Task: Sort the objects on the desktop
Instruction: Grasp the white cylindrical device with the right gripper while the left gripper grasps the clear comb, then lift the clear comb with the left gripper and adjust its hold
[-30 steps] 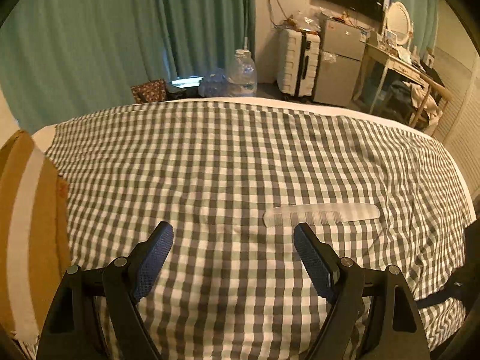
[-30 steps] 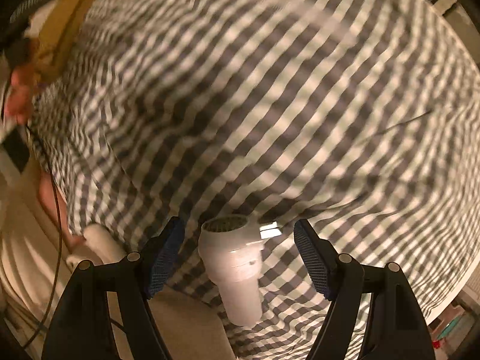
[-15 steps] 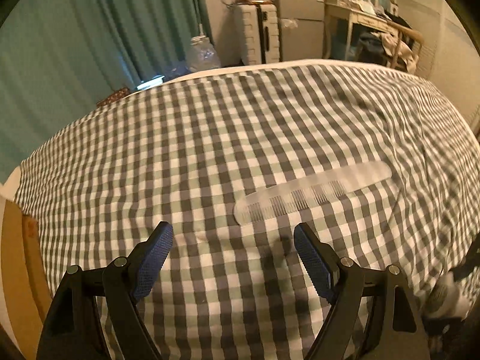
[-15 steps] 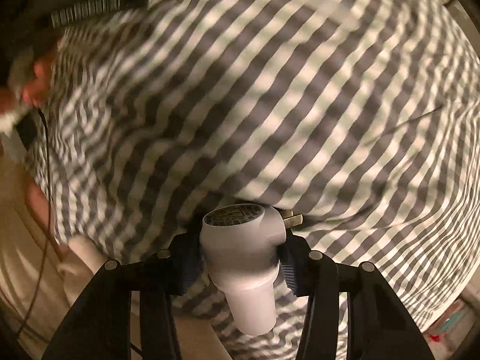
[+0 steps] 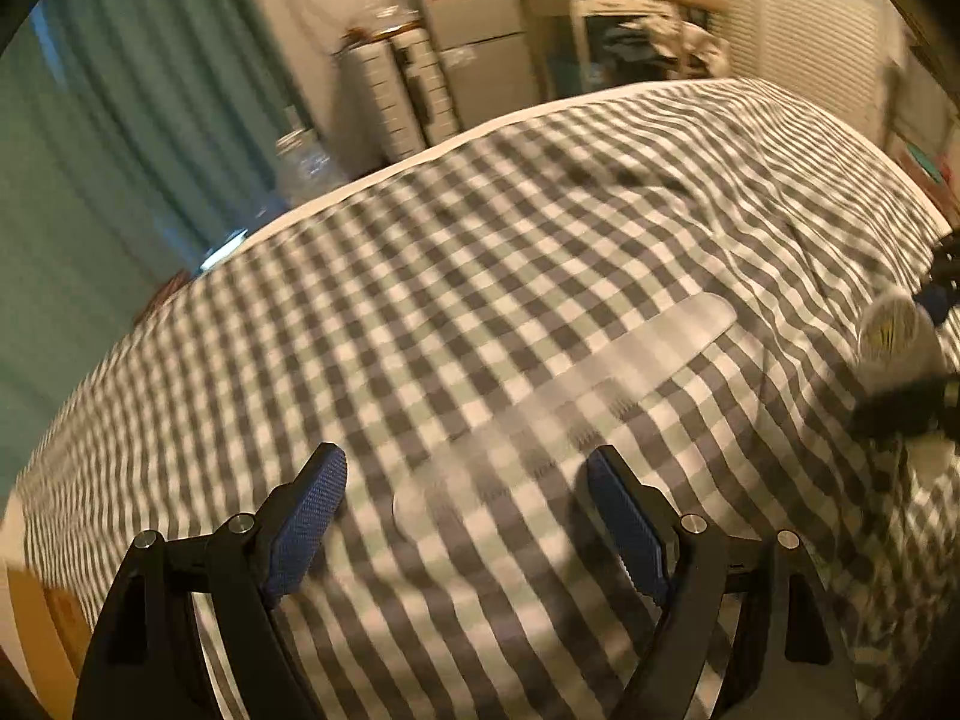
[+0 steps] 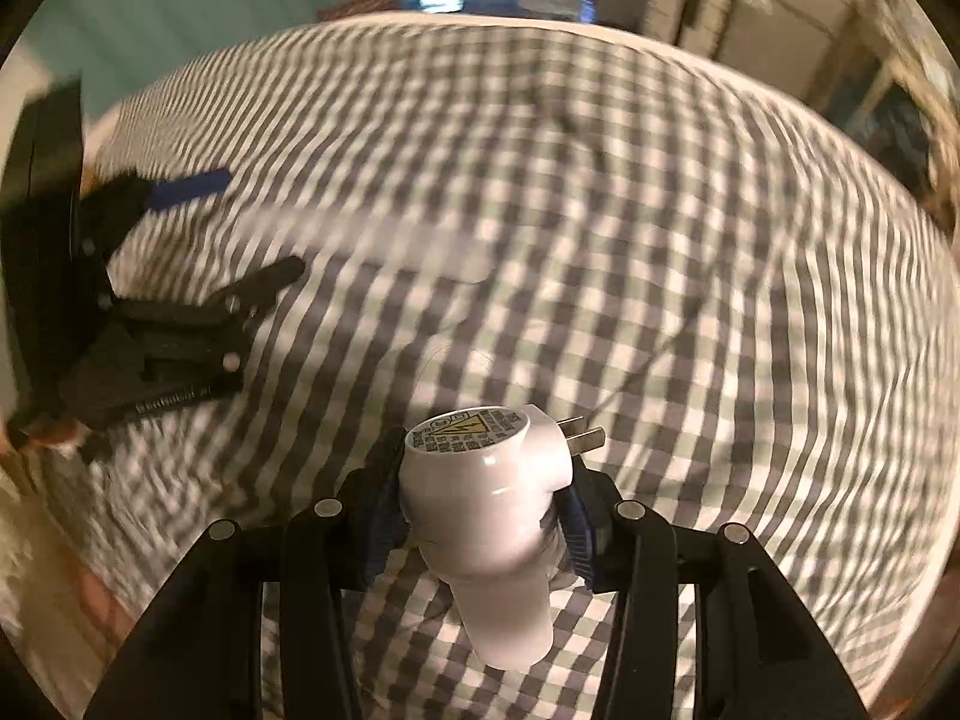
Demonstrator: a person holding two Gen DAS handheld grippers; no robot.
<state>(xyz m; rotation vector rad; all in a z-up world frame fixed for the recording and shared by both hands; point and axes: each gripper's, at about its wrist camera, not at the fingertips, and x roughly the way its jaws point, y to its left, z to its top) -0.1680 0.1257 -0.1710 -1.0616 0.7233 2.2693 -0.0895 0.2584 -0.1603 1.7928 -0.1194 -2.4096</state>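
A clear plastic comb (image 5: 564, 402) lies slantwise on the grey checked bedspread (image 5: 480, 252), its near end between the tips of my open, empty left gripper (image 5: 462, 498). The comb also shows blurred in the right wrist view (image 6: 384, 246). My right gripper (image 6: 480, 510) is shut on a white plug-in device (image 6: 486, 498) with two metal prongs and a warning label, held above the bedspread. The device shows at the right edge of the left wrist view (image 5: 894, 336). The left gripper shows at the left of the right wrist view (image 6: 198, 240).
Teal curtains (image 5: 138, 120), a white suitcase (image 5: 390, 96), a grey cabinet (image 5: 480, 42) and a cluttered desk (image 5: 630, 6) stand beyond the bed's far edge. A thin dark strand (image 6: 648, 360) lies on the bedspread. An ochre pillow (image 5: 36, 630) sits at the lower left.
My right gripper closed on the white device and lifted it, turning to face the room. My left gripper moved forward and down until the comb's near end sits between its tips.
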